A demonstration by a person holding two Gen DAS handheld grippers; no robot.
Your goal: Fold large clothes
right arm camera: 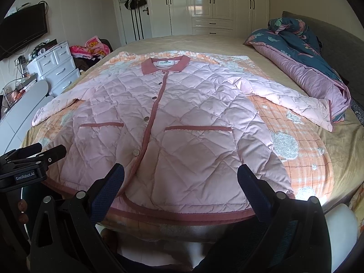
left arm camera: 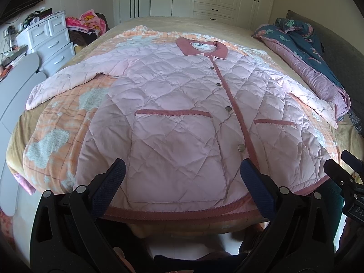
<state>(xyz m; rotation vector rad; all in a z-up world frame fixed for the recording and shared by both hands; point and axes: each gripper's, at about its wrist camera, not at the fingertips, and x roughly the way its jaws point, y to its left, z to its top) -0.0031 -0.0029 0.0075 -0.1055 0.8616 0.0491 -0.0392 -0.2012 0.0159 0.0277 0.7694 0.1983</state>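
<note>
Spread fingers (left arm camera: 116,177) before flat pink jacket (left arm camera: 173,104)

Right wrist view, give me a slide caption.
Open right gripper poised over the hem of a pink quilted jacket spread flat on the bed.

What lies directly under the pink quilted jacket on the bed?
The pink quilted jacket rests on an orange checked blanket with pale fluffy patches, itself spread over the tan bedspread. The blanket beneath the jacket's body is covered, so anything there cannot be seen.
</note>
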